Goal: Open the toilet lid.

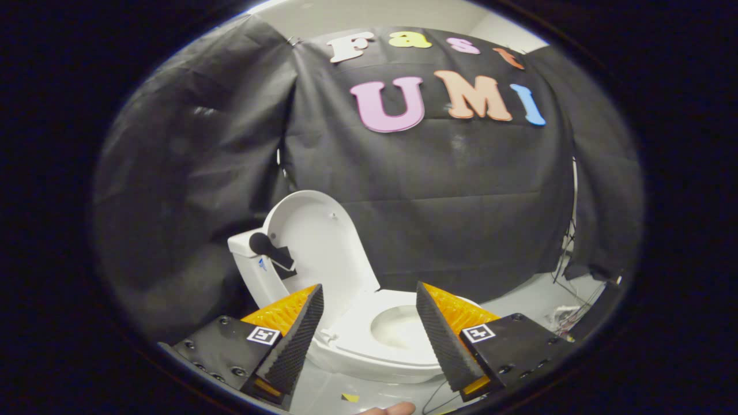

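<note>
Both fingers of the gripper [369,328] are spread wide, gripping nothing; beyond them the toilet lid [314,248] stands upright over the bowl [398,331].

White toilet lid [314,242], white bowl [398,331], black handle [271,249], black cloth wall [450,190]

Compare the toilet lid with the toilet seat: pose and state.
The toilet lid stands raised, leaning back against the tank; the toilet seat lies flat on the bowl. The lid is a solid panel; the seat is a ring around the bowl opening. Both are white and meet at the hinge. The gripper is open, its fingers apart before the seat, touching neither.
</note>
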